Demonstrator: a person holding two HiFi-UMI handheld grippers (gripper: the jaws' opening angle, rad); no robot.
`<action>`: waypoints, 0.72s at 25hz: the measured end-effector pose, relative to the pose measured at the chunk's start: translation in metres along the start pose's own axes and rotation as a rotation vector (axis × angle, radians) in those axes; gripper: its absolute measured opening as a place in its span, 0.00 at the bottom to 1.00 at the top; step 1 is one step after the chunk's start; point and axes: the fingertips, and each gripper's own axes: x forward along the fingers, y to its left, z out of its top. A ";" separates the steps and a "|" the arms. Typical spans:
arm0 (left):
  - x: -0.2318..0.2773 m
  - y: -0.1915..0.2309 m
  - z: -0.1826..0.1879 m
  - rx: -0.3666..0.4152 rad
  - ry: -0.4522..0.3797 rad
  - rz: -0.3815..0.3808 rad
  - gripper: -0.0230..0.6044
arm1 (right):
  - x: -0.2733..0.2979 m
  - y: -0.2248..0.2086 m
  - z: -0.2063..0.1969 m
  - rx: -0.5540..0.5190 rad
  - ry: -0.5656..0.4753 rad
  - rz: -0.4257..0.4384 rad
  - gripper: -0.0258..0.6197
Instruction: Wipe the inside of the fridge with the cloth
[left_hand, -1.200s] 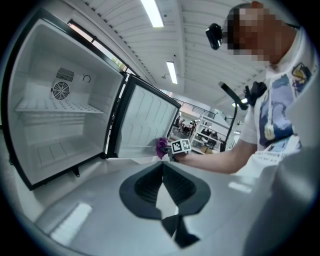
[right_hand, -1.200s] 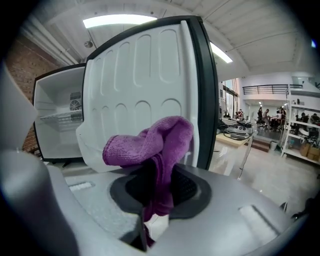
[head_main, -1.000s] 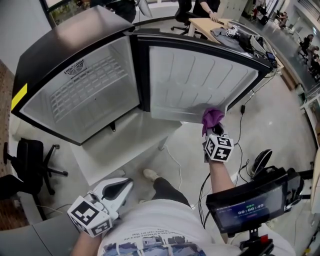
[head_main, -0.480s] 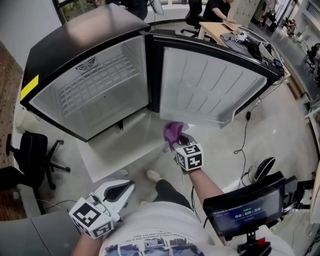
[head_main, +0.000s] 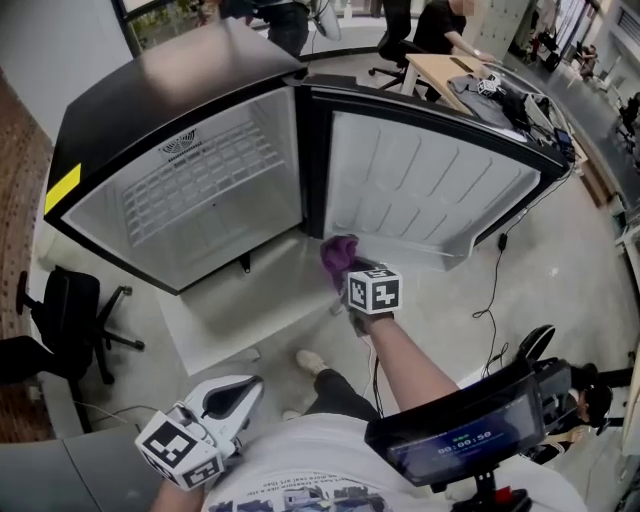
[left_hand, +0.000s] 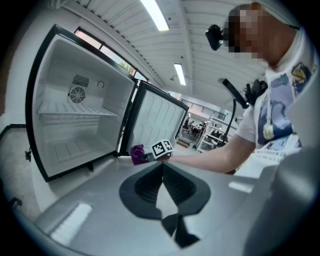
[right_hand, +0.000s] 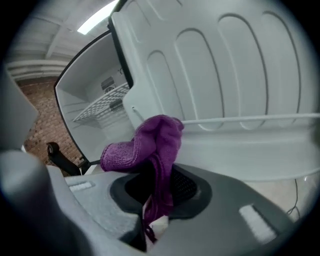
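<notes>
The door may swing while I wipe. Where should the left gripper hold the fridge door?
Probably take the fridge door by its top edge near the free corner, bringing the left gripper down from above: the open door's edge is a thin slab the jaws can straddle, far from its pivot.

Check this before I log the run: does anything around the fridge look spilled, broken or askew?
Nothing stands out. The fridge stands open, its wire shelf sits level, and the purple cloth is clamped in the right claw.
</notes>
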 end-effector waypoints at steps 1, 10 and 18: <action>0.001 0.000 0.001 0.001 0.001 0.000 0.05 | -0.001 -0.004 0.001 0.027 -0.007 -0.002 0.14; 0.026 -0.005 0.007 0.019 0.011 -0.074 0.04 | -0.038 -0.056 -0.003 0.099 -0.030 -0.081 0.14; 0.037 -0.005 0.014 0.026 0.011 -0.117 0.05 | -0.089 -0.125 -0.011 0.160 -0.057 -0.219 0.14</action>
